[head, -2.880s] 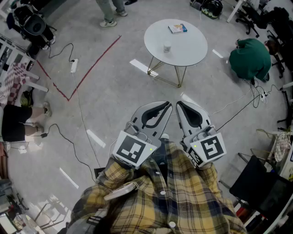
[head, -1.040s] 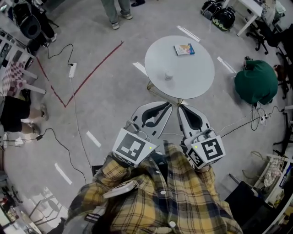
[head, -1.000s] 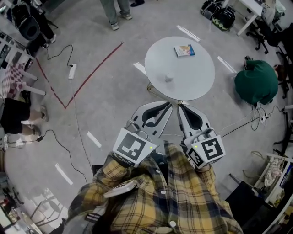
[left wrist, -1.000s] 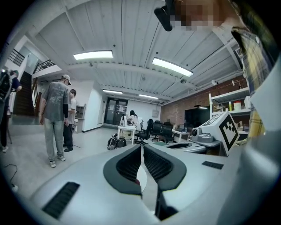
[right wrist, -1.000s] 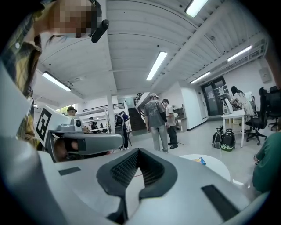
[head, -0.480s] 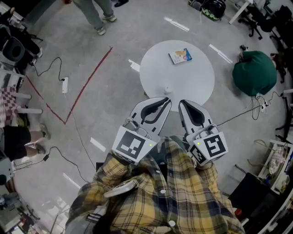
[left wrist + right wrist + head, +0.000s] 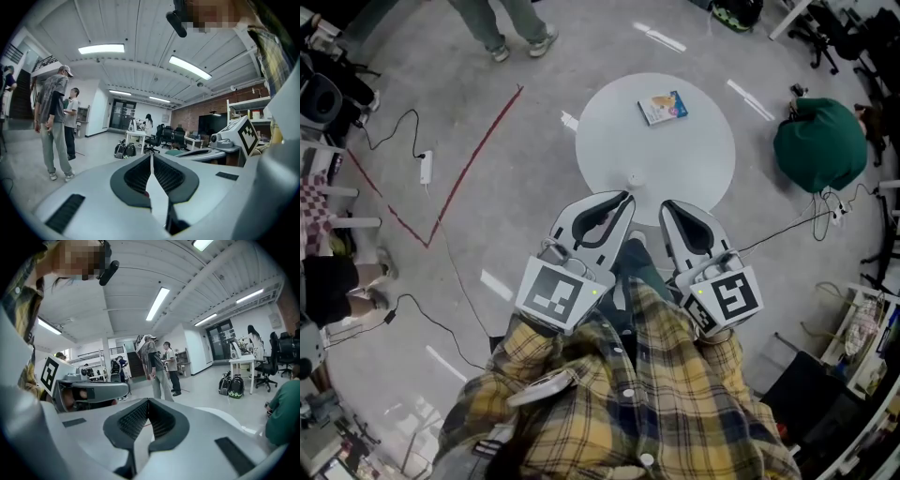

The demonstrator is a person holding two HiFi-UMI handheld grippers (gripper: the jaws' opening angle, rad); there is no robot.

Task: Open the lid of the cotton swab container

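Observation:
A small white round container [image 7: 633,177] stands near the front edge of a round white table [image 7: 694,159]; its lid looks closed, too small to tell more. My left gripper [image 7: 627,195] and right gripper [image 7: 667,204] are held side by side close to my body, pointing at the table, a short way short of the container. Both are shut with nothing between the pads. In the left gripper view the jaws [image 7: 151,158] meet in a thin line. The right gripper [image 7: 148,403] looks the same in its own view. Neither gripper view shows the container.
A small printed booklet or box [image 7: 663,107] lies at the table's far side. A person in green [image 7: 820,141] crouches right of the table. Cables, a power strip [image 7: 425,166] and a red tape line [image 7: 473,159] cross the floor at left. Someone's legs [image 7: 502,28] stand beyond.
The view has moved toward the round table, which now lies just ahead of the gripper tips. Both grippers have stayed shut and held in the same pose.

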